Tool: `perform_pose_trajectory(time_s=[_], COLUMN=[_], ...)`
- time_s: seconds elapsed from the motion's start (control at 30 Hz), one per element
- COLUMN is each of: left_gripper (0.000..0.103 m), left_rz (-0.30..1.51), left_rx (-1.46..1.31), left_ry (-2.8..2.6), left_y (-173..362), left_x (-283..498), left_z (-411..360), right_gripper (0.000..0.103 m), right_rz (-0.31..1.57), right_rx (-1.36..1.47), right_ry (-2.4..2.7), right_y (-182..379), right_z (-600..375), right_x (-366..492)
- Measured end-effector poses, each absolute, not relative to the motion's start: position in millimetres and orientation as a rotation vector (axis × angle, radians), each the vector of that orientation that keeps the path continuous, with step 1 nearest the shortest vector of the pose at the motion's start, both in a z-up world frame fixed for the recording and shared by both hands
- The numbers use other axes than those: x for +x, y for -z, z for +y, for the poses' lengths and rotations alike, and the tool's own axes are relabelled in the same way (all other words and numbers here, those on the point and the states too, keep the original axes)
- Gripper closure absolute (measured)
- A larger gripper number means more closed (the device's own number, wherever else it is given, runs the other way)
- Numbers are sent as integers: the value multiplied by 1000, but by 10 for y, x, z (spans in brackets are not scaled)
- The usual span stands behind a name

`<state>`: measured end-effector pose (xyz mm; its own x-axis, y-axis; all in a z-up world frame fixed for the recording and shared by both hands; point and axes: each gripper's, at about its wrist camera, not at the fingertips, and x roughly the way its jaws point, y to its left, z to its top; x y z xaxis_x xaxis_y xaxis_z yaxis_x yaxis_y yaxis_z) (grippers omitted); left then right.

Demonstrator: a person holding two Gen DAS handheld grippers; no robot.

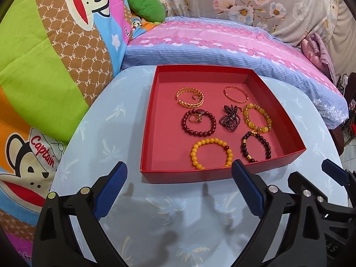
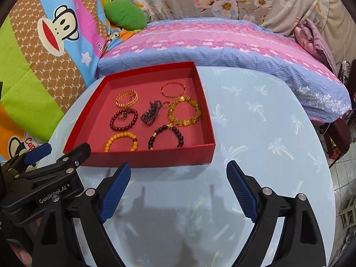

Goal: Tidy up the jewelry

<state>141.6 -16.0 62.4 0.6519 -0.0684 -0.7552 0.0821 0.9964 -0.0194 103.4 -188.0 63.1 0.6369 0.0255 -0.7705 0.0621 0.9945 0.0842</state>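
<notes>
Left wrist view: our left gripper (image 1: 179, 183) hangs spread wide and empty before the red tray (image 1: 155, 120), where the bracelets (image 1: 211, 153) lie.

Right wrist view: our right gripper (image 2: 178, 185) likewise gapes empty. We judge sorting nearly finished; next likely withdrawing.

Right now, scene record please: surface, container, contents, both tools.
surface: round table with pale blue palm-print cover
container: red tray, open top
contents: yellow bead bracelet, dark red bead bracelet, gold chain bracelet, thin gold bangle, others
left tool: open, empty, short of tray
right tool: open, empty, short of tray
</notes>
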Motion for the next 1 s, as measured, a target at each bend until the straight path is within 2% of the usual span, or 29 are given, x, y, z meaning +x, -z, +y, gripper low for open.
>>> perform_pose_trajectory(time_s=[0.17, 0.23, 0.27, 1.0], left_gripper=[12, 11, 11, 10], left_rz=[862, 868, 872, 876], left_rx=[24, 22, 17, 5], left_ry=[78, 72, 74, 46], left_y=[-580, -560, -555, -494], left_x=[1396, 1394, 1394, 1366], left_z=[-150, -138, -136, -154], right_gripper=[17, 7, 6, 6], right_rz=[866, 870, 870, 859], right_rx=[91, 87, 93, 83], right_ry=[31, 40, 39, 61], right_y=[-587, -560, -551, -502], right_z=[-1856, -1864, -1869, -1912], right_x=[998, 990, 985, 956])
